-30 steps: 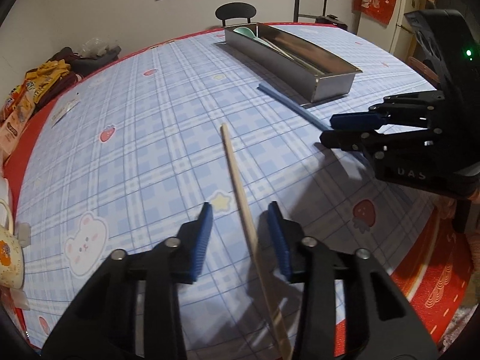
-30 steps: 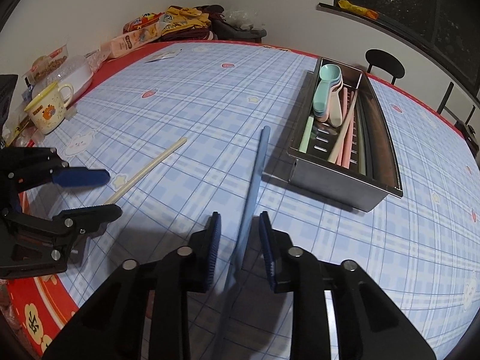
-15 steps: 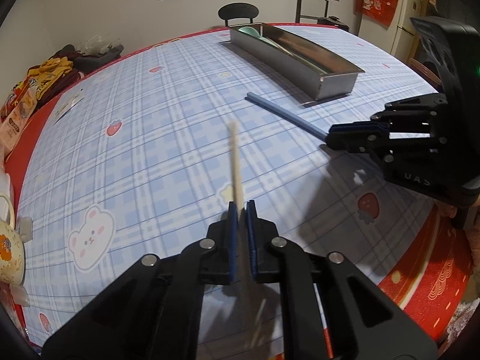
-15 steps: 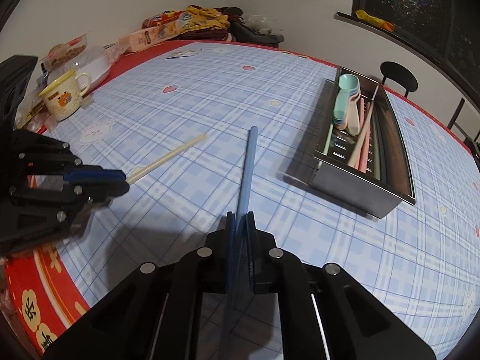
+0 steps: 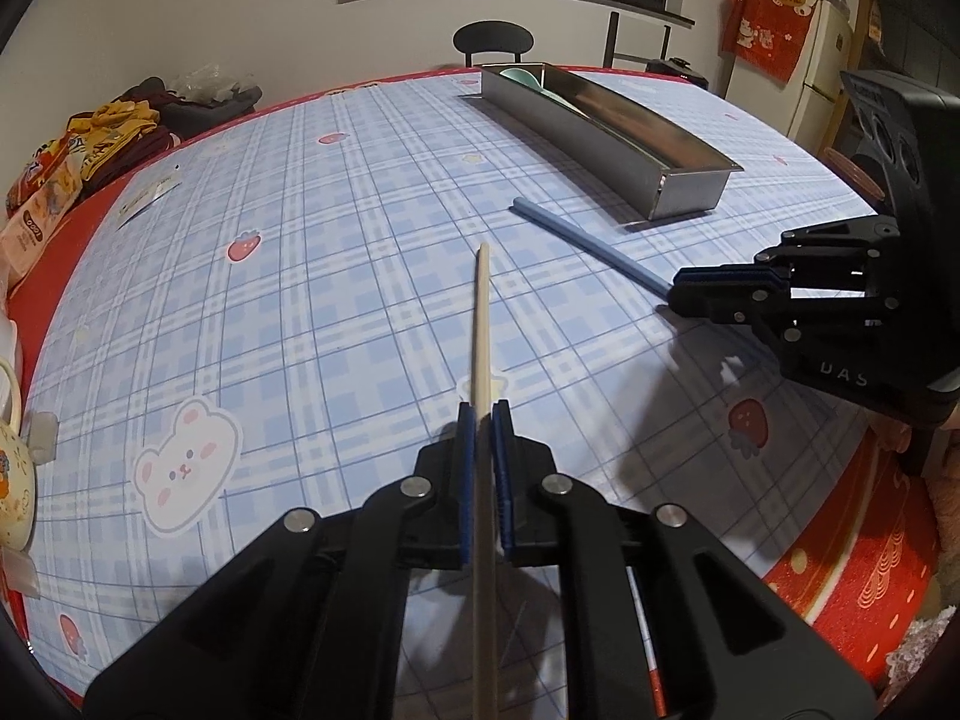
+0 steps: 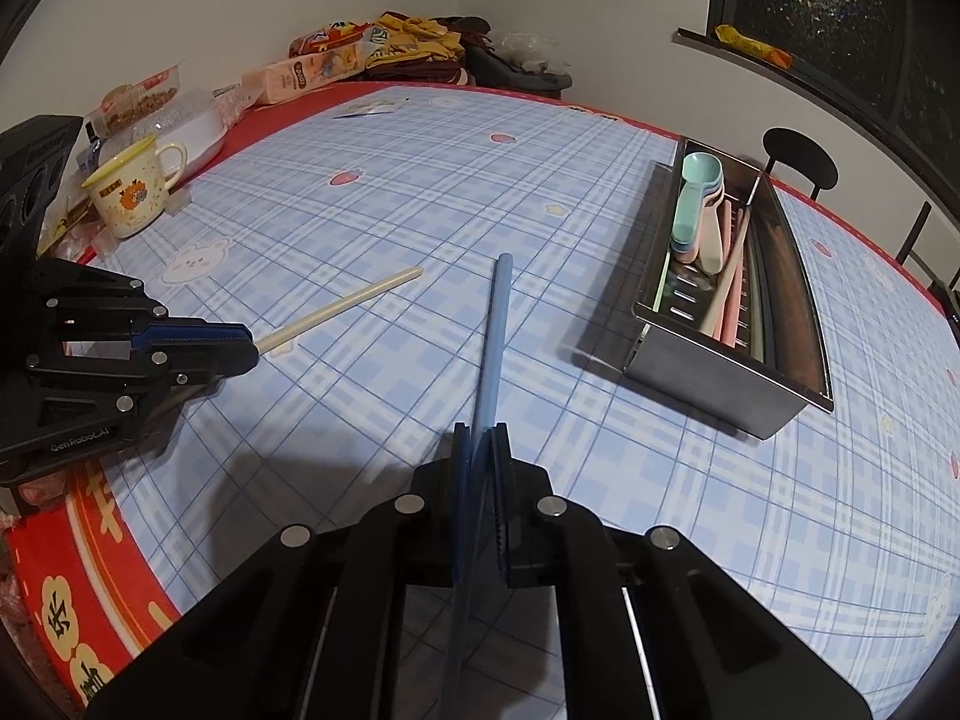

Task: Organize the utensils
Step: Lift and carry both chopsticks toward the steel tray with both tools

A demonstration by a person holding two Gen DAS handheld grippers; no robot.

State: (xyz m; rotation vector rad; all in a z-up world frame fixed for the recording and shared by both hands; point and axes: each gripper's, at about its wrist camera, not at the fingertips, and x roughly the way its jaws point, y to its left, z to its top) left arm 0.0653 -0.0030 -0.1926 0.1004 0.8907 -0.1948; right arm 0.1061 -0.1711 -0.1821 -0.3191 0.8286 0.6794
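Note:
My left gripper (image 5: 483,420) is shut on a cream chopstick (image 5: 482,324) and holds it above the checked tablecloth, pointing away. It shows in the right wrist view (image 6: 249,341) with the cream chopstick (image 6: 348,302) sticking out. My right gripper (image 6: 482,438) is shut on a blue chopstick (image 6: 495,324); it shows in the left wrist view (image 5: 675,291) with the blue chopstick (image 5: 585,238). A long steel utensil tray (image 6: 720,369) with spoons (image 6: 696,204) and several pastel chopsticks stands ahead to the right.
A yellow mug (image 6: 129,195), a white bowl (image 6: 186,126) and snack packs (image 6: 312,69) sit along the table's left edge. A black chair (image 5: 492,42) stands beyond the far edge. The red table border (image 6: 78,546) is near me.
Both grippers closed from open, the left on the cream chopstick and the right on the blue one, and lifted them off the cloth.

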